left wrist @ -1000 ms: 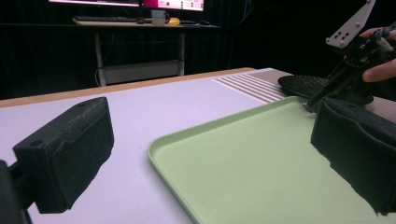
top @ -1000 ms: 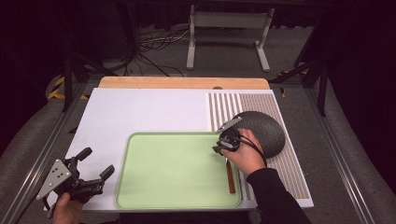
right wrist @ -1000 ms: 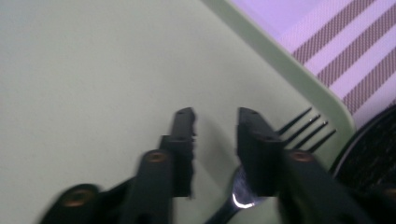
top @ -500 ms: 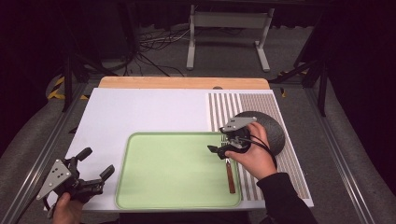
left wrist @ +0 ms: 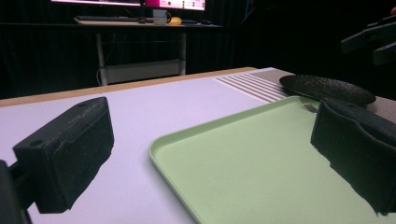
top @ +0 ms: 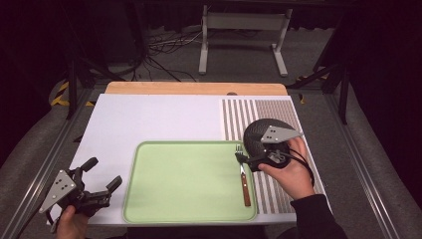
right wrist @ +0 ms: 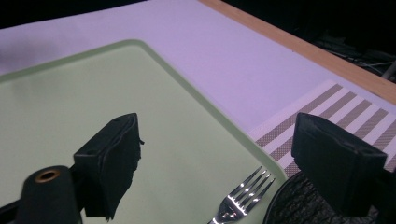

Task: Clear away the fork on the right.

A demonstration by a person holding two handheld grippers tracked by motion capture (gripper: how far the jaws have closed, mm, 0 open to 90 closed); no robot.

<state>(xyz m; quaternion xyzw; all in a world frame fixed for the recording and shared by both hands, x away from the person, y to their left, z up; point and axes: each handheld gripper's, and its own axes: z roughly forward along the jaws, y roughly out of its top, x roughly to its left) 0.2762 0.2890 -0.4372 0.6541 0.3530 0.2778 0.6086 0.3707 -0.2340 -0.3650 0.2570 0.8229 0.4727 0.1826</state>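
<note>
Your right gripper (top: pixel 249 157) is hovering just above the head of the fork (top: pixel 243 178), and its fingers (right wrist: pixel 112 158) have just been opening: they are standing released now, with nothing pinched between them. From the right gripper view, the fork's tines (right wrist: pixel 243 193) are lying free on the tray, below and between the two pads, which suggests the fork is being left where it lies, not gripped.

The fork is lying along the right edge of the pale green tray (top: pixel 189 219), tines pointing to the far side and the brown wooden handle toward you. That placement looks deliberate: it is sitting just left of the dark round plate (top: pixel 259 130), which is resting on the striped placemat (top: pixel 286 112) at the right of the white worktop (top: pixel 149 119). Keeping the fork parallel to the tray's side is leaving the middle of the tray free, probably for more pieces.

Your left gripper (top: pixel 99 185) is resting at the near left corner, just off the tray's left rim, fingers (left wrist: pixel 70 151) spread and holding nothing. You are keeping it low and out of the way, likely so it is not crossing the right hand's path. Your right hand (top: pixel 288 172) is partly covering the near side of the plate.
</note>
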